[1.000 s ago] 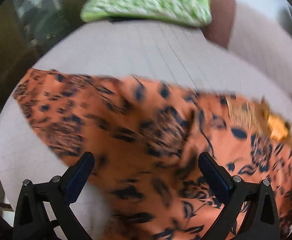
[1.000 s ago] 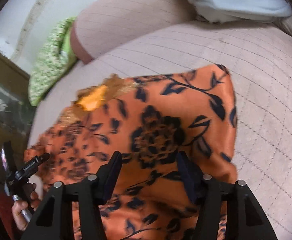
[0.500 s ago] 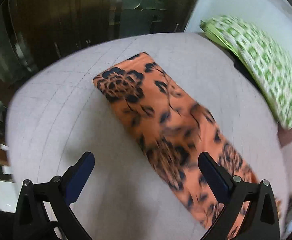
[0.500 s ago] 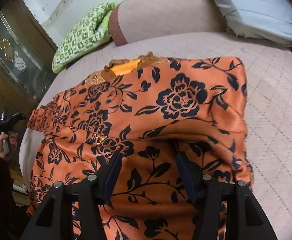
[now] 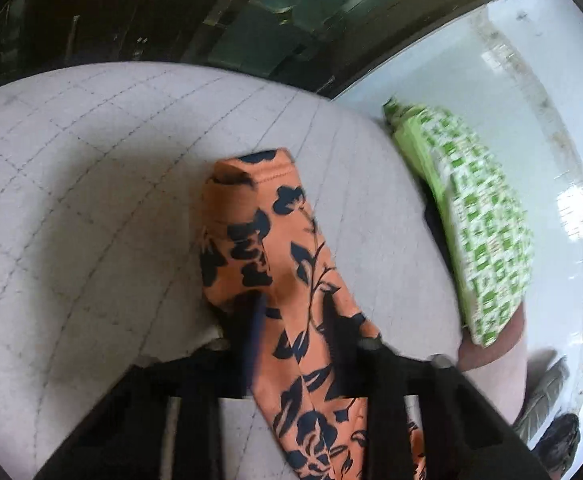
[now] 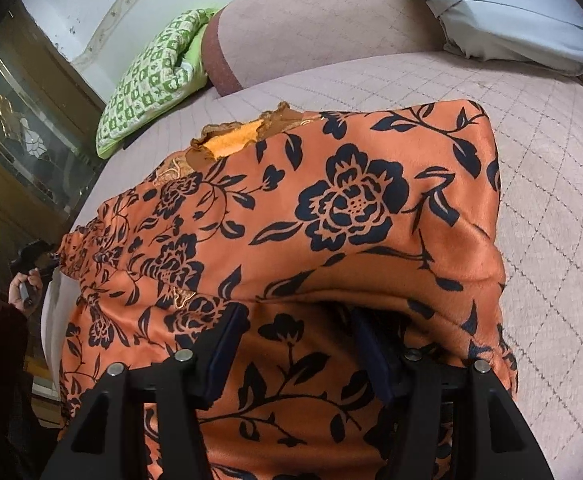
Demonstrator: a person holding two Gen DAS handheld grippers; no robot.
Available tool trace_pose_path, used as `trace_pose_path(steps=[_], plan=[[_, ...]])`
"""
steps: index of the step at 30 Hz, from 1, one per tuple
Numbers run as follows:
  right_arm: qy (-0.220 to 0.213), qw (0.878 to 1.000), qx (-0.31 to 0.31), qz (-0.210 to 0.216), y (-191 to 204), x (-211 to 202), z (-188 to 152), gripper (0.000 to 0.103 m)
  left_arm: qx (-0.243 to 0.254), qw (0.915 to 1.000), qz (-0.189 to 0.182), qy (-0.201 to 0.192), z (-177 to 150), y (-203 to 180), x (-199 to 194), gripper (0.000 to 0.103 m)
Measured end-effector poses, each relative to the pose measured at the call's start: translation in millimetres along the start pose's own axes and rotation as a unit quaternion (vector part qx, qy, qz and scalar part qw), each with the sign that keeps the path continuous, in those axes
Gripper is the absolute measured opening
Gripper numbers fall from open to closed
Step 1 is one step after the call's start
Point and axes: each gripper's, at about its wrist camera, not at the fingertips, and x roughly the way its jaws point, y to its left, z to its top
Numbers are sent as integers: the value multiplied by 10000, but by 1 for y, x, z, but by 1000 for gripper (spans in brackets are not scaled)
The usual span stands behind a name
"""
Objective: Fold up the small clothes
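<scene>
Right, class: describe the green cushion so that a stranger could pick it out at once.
Start at the quilted pinkish bed. At its far corner, by the wall, lies the green cushion, beside the pink bolster. Its green-and-white check sets it apart from the orange floral garment.

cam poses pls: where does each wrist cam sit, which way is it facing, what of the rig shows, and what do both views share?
Left wrist: on the left gripper, looking down along a narrow strip of the orange floral garment on the quilted bed; both fingers show, blurred.
Right wrist: on the right gripper, low over the spread garment, facing the headboard; both fingers show.
Shared: garment, bed, green patterned cushion.
</scene>
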Motion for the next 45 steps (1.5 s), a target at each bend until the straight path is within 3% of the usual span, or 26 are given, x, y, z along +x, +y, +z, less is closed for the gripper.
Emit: trace_pose_path(steps=[2,5,6,7,8,9,10,11,16,18,19,21,23,25,30,35,40,43,45], plan=[[-16,10000,42,13,-1,0,2,60,52,9999,124,-3,-3,0,1,13],[-95,9999,26,24,0,-5,3,60,-177,9995,233,87,-9,-2,-10,17],[-123,9999,23,40,0,-7,4,60,-293,9990,282,178,-8,-3,-12,22],[-148,9999,25,59,1,-9,4,60,-338,9984,349,289,-10,-4,-14,38],[-161,9998,27,69,1,-11,4,60,-329,9981,407,327,-12,-6,-18,48],[-172,9998,34,75,1,-12,4,60,-313,9981,405,331,-14,-9,-22,53],[-174,9998,40,76,0,-13,4,60,-317,9976,491,362,-16,-10,-24,69],[-178,9998,50,74,0,-14,4,60,-352,9965,647,399,-18,-11,-26,79],[-220,9997,64,72,-1,-14,7,60,-558,9941,890,263,-21,-10,-26,79],[-235,9997,52,47,-2,-12,8,60,-418,9944,951,214,-19,-12,-21,79],[-231,9997,57,42,-2,-11,8,60,-394,9937,1038,176,-17,-14,-17,77],[-210,9997,83,44,-4,-9,9,60,-354,9921,1202,24,-11,-17,-12,62],[-215,9997,64,26,-4,-8,10,60,-276,9901,1374,2,-7,-14,-7,26],[-223,9997,32,9,-4,-8,11,60,-352,9903,1340,-87,-7,-5,-9,8],[-365,9992,140,51,-7,-14,15,60,-138,9954,869,-373,-17,-4,-33,6],[-641,9974,320,117,-12,-33,19,60,875,9942,472,-404,-35,-69,-68,6],[-924,9934,642,242,-25,-56,24,60,2176,9758,2,-240,-85,-169,-108,6],[-971,9897,925,495,-37,-70,25,60,2915,9560,-299,-135,-131,-233,-122,6],[-751,9870,1090,913,-44,-74,23,60,3327,9413,-572,-36,-165,-271,-129,6]])
